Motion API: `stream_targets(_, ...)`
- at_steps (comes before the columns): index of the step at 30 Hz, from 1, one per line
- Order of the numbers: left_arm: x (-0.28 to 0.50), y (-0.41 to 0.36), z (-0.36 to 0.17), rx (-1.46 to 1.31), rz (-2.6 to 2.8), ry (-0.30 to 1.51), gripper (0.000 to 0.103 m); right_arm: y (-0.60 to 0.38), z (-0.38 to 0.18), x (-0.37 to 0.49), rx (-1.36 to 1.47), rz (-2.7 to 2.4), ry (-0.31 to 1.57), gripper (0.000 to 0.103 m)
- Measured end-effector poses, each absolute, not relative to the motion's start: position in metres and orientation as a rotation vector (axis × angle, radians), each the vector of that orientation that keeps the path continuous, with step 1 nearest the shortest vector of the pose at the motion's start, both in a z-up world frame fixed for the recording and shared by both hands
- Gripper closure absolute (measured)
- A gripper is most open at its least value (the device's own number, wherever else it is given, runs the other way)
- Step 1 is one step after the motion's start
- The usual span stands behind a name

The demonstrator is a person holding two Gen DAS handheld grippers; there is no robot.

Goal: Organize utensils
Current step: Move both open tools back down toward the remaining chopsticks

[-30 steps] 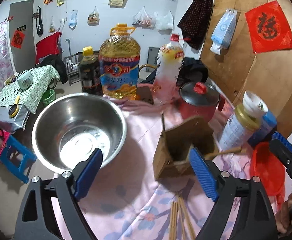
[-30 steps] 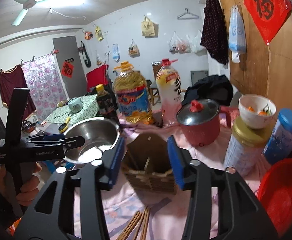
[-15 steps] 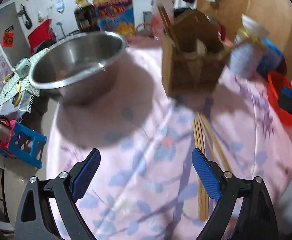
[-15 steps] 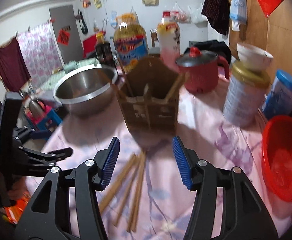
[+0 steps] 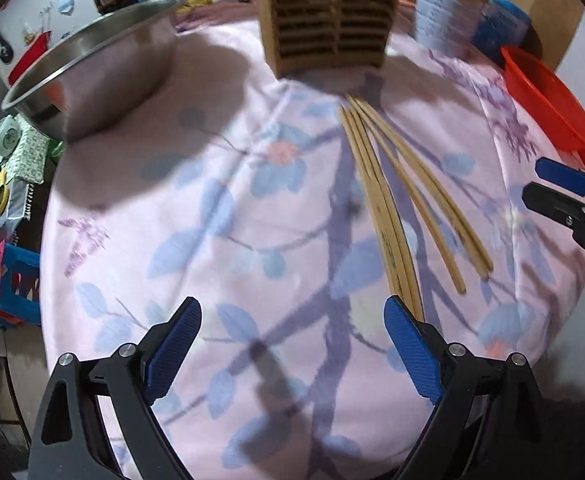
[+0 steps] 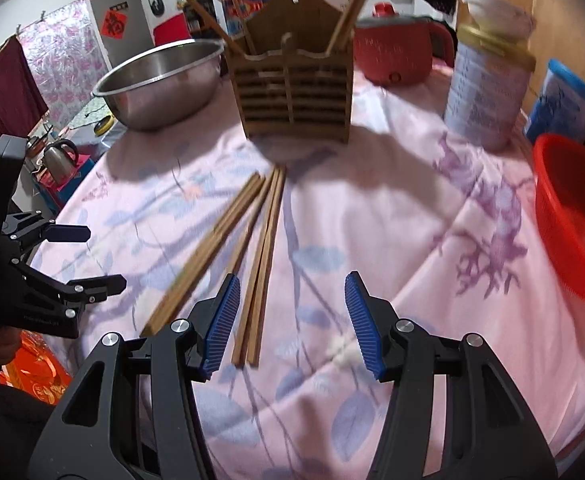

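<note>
Loose wooden chopsticks [image 6: 232,248] lie fanned on the pink floral-clothed desk [image 6: 392,208], directly ahead of the right claw [image 6: 290,322], near ends between its spread, empty jaws. Slatted wooden utensil holder [image 6: 296,92] stands beyond. Left claw [image 5: 292,354] likewise apart, empty. Pick-up step: judged next, lower and close on a few sticks.

Left wrist cam sits behind the left gripper [image 5: 292,344], looks fwd and steeply down on the tablecloth [image 5: 212,208], quite near it. Chopsticks [image 5: 392,208] lie ahead, a bit right of its fingers; wooden holder [image 5: 324,20] at far top.

Right wrist cam sits behind the right gripper [image 6: 290,320], tilted less down, so room bg shows.

Both views share chopsticks [image 6: 252,248], holder [image 6: 296,80], steel bowl [image 6: 160,80], and each sees the other gripper at its edge.
</note>
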State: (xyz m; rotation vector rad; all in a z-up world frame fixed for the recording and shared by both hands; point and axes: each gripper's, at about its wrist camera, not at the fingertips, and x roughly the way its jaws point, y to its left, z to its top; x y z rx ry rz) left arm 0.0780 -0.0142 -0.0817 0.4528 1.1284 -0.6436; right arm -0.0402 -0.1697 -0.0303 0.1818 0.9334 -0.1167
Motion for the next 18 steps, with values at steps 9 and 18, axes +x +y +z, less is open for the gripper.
stream_targets(9, 0.056, -0.016, -0.097, 0.519, -0.707, 1.152, 0.012, -0.173, -0.039, -0.052, 0.206, -0.14, 0.96, 0.048)
stream_targets(18, 0.05, -0.018, -0.105, 0.518, -0.737, 1.173, 0.012, -0.175, -0.035, -0.053, 0.217, -0.144, 0.951, 0.048)
